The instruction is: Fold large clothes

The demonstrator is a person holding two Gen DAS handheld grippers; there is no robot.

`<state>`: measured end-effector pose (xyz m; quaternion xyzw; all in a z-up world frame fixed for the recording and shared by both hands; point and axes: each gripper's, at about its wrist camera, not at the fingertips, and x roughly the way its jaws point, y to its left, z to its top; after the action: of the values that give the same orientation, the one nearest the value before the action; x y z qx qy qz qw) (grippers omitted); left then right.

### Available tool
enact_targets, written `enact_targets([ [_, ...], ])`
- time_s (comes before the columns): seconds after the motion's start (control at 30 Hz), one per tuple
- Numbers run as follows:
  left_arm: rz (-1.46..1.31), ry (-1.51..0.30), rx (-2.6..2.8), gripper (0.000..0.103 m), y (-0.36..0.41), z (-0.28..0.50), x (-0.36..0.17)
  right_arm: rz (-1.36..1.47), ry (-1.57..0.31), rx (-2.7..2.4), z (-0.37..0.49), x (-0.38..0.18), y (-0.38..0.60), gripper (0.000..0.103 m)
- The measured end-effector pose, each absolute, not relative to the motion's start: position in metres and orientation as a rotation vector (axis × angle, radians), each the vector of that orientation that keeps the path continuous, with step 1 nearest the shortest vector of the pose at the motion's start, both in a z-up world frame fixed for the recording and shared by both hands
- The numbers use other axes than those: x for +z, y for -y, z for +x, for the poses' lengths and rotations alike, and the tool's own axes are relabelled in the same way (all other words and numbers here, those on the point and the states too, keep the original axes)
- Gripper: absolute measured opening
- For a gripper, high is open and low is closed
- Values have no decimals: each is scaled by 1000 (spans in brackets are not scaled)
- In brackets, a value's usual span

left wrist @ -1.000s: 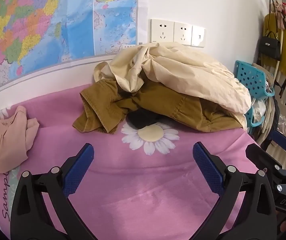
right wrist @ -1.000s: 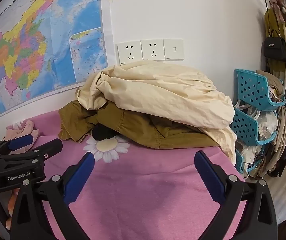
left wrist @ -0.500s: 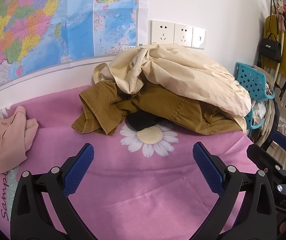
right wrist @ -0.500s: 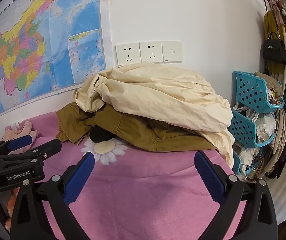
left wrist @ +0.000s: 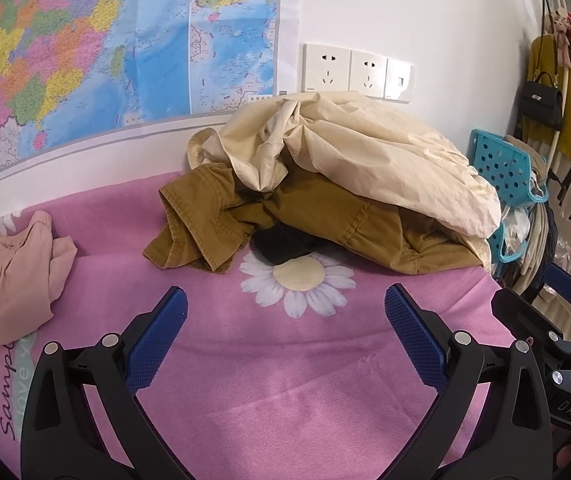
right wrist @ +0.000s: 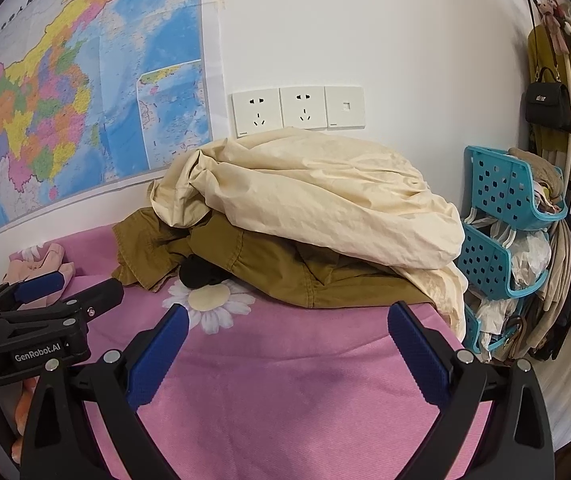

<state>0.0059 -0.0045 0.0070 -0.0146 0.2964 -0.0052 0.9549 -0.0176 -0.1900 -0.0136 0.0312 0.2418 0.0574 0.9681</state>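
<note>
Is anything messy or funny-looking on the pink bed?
Yes. The clothes sit in a crumpled heap by the wall: a cream garment dumped over a brown garment, with something black poking out underneath. A peach garment lies rumpled apart. Nothing is folded.

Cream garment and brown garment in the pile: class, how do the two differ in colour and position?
The cream garment is pale, the brown garment a dark mustard. The cream one lies on top of the pile, the brown one beneath it on the pink sheet. The cream one bulges high, while the brown one lies flatter. Both are crumpled and unfolded.
</note>
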Motion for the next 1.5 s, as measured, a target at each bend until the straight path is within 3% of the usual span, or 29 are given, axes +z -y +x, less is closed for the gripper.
enact_targets([
  [1.5,-49,-619,12,98,6,13,5,51,-491,114,-13,-19,186,97],
])
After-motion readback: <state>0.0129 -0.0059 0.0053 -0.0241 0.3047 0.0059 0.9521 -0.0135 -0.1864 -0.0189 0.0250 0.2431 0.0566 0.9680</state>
